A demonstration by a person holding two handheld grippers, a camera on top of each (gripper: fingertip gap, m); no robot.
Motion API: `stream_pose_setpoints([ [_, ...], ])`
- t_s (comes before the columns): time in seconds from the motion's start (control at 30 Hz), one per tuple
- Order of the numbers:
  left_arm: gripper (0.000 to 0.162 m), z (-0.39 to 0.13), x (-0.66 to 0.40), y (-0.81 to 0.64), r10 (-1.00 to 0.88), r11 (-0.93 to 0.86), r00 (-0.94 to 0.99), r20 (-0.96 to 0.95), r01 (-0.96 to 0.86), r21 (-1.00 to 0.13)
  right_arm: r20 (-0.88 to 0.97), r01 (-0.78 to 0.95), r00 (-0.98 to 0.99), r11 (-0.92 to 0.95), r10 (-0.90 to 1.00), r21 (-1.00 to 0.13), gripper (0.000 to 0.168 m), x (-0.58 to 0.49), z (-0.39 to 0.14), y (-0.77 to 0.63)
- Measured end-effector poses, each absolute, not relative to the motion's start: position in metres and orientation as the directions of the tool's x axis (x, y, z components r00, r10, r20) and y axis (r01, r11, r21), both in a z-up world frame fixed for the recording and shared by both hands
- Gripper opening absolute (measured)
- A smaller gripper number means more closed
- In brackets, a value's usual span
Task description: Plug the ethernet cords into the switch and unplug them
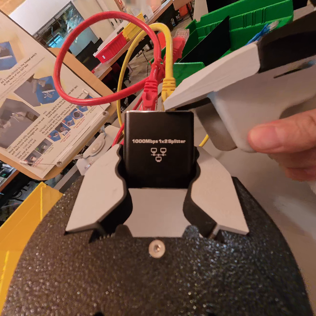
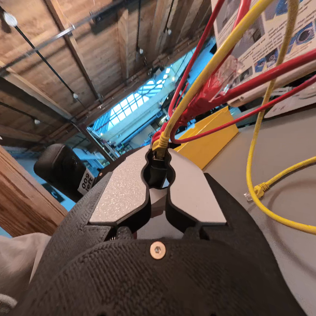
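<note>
My left gripper (image 1: 158, 151) is shut on the black switch (image 1: 159, 130) and holds it by its sides, off the table. A red plug (image 1: 150, 92) and a yellow plug (image 1: 168, 85) sit in the ports at its far end. The red cord loops above, and its other plug (image 1: 179, 42) hangs free. My right gripper (image 2: 159, 151) is closed around the yellow plug (image 2: 160, 145) at the port, with the switch (image 2: 156, 172) edge-on between its fingers. It reaches in from the right in the left wrist view (image 1: 171, 102). The yellow cord's other end (image 2: 256, 189) lies loose on the table.
A green bin (image 1: 239, 25) with a blue cord (image 1: 266, 29) stands behind on the right. A yellow bin (image 1: 20, 230) is at the left. A printed instruction sheet on a board (image 1: 34, 102) leans at the left. A hand's thumb (image 1: 282, 135) holds the right gripper. Left tips to right tips: about 5 cm.
</note>
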State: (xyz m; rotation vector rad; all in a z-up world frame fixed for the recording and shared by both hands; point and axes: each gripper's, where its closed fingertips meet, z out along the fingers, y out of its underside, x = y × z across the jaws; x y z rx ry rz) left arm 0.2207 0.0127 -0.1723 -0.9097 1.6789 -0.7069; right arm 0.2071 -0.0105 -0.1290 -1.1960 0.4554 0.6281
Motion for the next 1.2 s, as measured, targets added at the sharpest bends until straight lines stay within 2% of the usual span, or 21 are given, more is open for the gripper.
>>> stream_pose_setpoints([
  [0.3, 0.075, -0.161, 0.221, 0.012, -0.827, 0.561, -0.106, -0.552, -0.210, -0.801, -0.654, -0.652, 0.742, 0.386, 0.147, -0.652, 0.016, 0.210, -0.120, -0.015],
  [0.53, 0.075, -0.161, 0.220, 0.010, -0.841, 0.541, -0.099, -0.532, -0.211, -0.815, -0.693, -0.685, 0.702, 0.422, 0.166, -0.593, 0.016, 0.210, -0.118, -0.017],
  [0.83, 0.074, -0.173, 0.214, 0.013, -0.847, 0.530, -0.105, -0.521, -0.228, -0.817, -0.725, -0.713, 0.675, 0.373, 0.139, -0.593, 0.015, 0.205, -0.131, -0.013],
  [1.2, 0.074, -0.202, 0.196, 0.018, -0.921, 0.388, -0.148, -0.361, -0.252, -0.886, -0.785, -0.750, 0.620, 0.305, 0.012, -0.587, 0.015, 0.190, -0.157, 0.000],
])
